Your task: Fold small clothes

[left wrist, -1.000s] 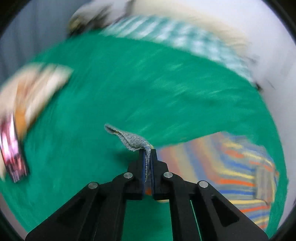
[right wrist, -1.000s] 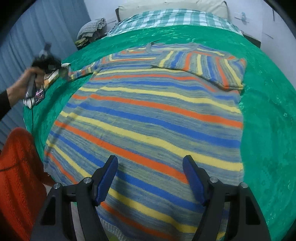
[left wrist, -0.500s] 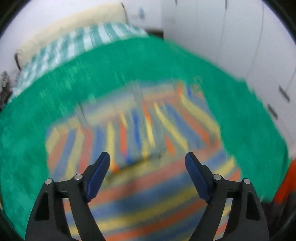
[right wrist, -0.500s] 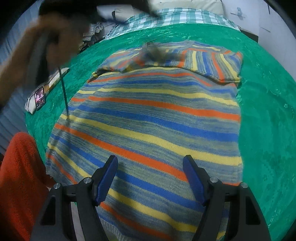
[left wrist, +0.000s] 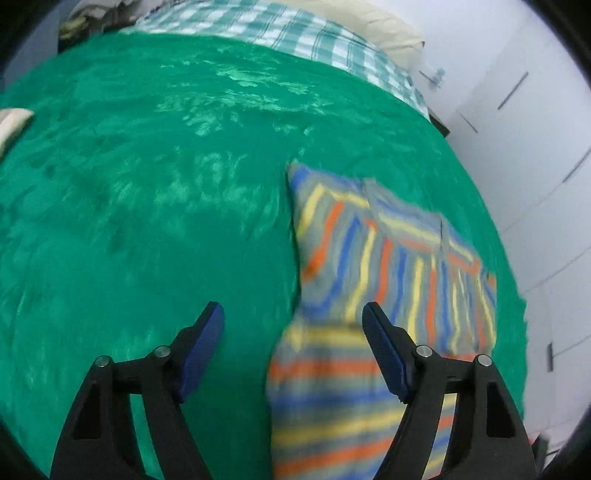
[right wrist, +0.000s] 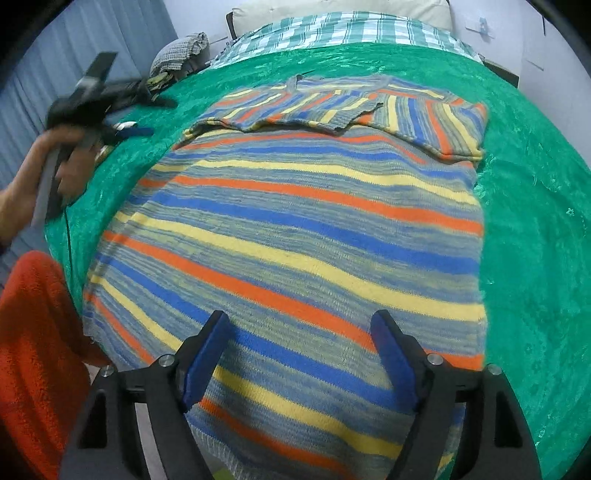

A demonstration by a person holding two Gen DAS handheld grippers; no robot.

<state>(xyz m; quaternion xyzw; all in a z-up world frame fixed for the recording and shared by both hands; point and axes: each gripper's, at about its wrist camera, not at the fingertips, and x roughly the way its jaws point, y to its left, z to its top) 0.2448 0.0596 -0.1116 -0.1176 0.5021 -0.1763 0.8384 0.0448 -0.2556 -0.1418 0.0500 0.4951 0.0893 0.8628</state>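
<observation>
A striped knit sweater [right wrist: 295, 229] in blue, orange, yellow and grey lies flat on the green bedspread [right wrist: 535, 206], both sleeves folded across its upper part. My right gripper [right wrist: 299, 347] is open and empty, hovering over the sweater's lower hem. My left gripper [left wrist: 293, 332] is open and empty, above the bedspread at the sweater's [left wrist: 388, 280] left edge. In the right wrist view the left gripper [right wrist: 110, 92] is blurred, held in a hand at the far left.
A checked sheet [right wrist: 351, 29] and a pillow [right wrist: 332, 7] lie at the head of the bed. A bundle of clothes [right wrist: 181, 51] sits at the back left. An orange-red garment [right wrist: 33, 350] is at the near left. White cupboards [left wrist: 535, 147] stand at the right.
My left gripper let go of the sleeve cuff after laying it across the sweater, opened, and swung back left. My right gripper stayed open over the hem.
</observation>
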